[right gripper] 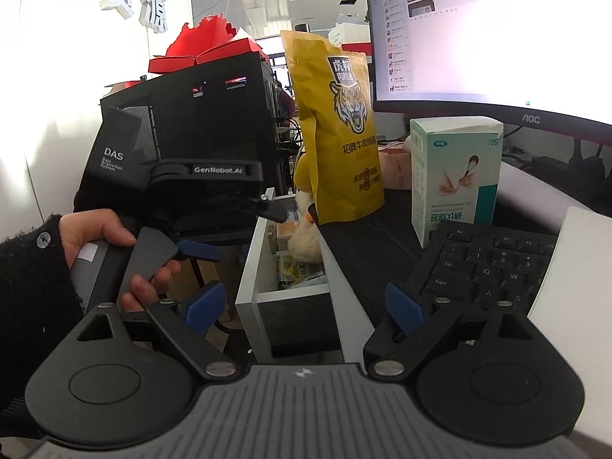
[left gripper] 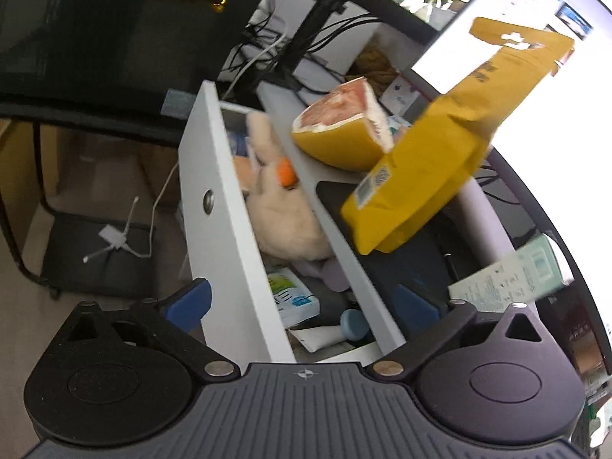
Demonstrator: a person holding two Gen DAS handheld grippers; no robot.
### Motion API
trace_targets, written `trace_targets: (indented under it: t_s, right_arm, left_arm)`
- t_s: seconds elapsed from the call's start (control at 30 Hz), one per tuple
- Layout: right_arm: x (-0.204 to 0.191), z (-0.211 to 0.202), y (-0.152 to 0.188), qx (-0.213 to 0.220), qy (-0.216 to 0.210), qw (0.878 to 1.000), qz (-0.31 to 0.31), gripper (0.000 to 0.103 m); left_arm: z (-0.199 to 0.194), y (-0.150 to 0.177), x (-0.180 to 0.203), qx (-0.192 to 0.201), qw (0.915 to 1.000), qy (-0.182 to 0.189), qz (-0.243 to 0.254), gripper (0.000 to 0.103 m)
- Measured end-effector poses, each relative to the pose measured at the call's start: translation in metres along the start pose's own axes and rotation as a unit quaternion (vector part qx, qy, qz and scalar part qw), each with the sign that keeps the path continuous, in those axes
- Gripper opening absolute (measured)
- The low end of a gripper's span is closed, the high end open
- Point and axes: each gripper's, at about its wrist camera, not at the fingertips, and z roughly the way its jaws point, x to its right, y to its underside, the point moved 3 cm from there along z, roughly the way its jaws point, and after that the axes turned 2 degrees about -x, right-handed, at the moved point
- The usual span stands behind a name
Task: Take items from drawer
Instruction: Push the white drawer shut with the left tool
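The white drawer stands pulled open under the desk edge; it also shows in the right wrist view. Inside lie a cream plush toy with an orange part, a white-green packet, a blue-capped tube and other items. A yellow snack pouch stands on the desk, tiger print visible in the right wrist view. A mint-white box stands beside it. My left gripper is open and empty above the drawer. My right gripper is open and empty before the drawer front.
A cut pomelo lies on the desk behind the pouch. A keyboard and a monitor sit at the right. A black computer case stands left. The left hand-held gripper and hand show at the left.
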Motion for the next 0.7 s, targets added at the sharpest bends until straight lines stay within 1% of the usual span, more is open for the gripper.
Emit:
trace_targets:
  t_s: [0.13,0.2,0.37,0.47,0.6,0.7]
  right_arm:
    - [-0.001,0.0,0.0,-0.001,0.002,1.0,-0.002,0.09]
    - [-0.001,0.0,0.0,-0.001,0.002,1.0,-0.002,0.09]
    - [0.002,0.002,-0.001,-0.002,0.0,1.0,-0.003,0.09]
    - [0.002,0.002,0.0,-0.003,0.0,1.0,-0.003,0.09]
    - [0.001,0.002,0.0,-0.004,0.0,1.0,-0.003,0.09]
    - [0.001,0.002,0.0,-0.004,0.0,1.0,-0.004,0.09]
  left_arm:
    - [0.011,-0.001,-0.004,-0.021,0.9997,0.002,-0.007,0.103]
    - [0.016,0.0,-0.006,-0.033,0.9993,0.01,-0.014,0.103]
    - [0.026,0.006,-0.006,-0.066,0.9956,0.055,-0.038,0.103]
    - [0.028,0.008,-0.003,-0.067,0.9961,0.047,-0.03,0.103]
    - [0.028,0.007,-0.004,-0.072,0.9948,0.055,-0.048,0.102]
    - [0.028,0.006,0.003,-0.076,0.9957,0.042,-0.032,0.102]
